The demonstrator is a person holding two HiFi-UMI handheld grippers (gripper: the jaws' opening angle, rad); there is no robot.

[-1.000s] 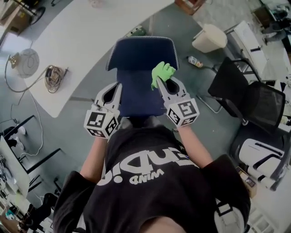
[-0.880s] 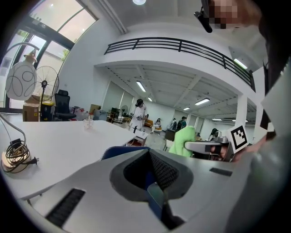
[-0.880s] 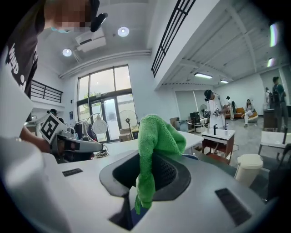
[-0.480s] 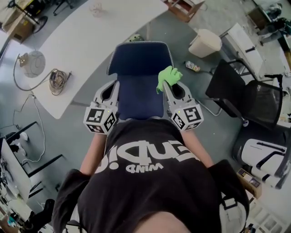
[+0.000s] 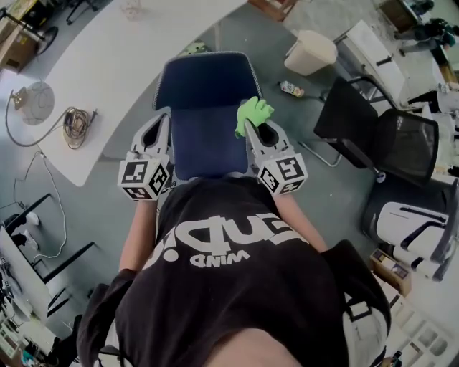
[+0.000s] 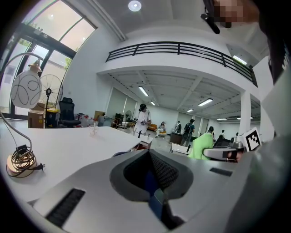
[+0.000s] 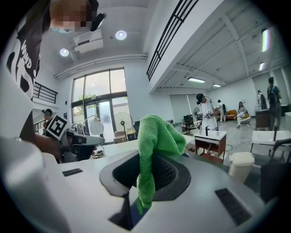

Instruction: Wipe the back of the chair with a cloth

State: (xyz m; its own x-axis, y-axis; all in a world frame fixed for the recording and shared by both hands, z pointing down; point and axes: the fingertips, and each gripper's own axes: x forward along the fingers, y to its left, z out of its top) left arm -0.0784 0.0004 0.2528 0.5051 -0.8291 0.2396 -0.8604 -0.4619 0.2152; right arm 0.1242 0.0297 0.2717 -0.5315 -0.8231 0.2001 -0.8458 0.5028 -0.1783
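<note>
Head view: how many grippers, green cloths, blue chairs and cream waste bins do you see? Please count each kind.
Two-jaw grippers: 2, the left gripper and the right gripper
Green microfibre cloth: 1
Blue fabric office chair: 1
Cream round waste bin: 1
Total: 5

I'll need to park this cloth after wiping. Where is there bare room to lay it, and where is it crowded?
The white table is bare across its middle, between the cable coil and the glass at its far end. The floor right of the blue chair is crowded: a bin, a bottle and a black chair.
</note>
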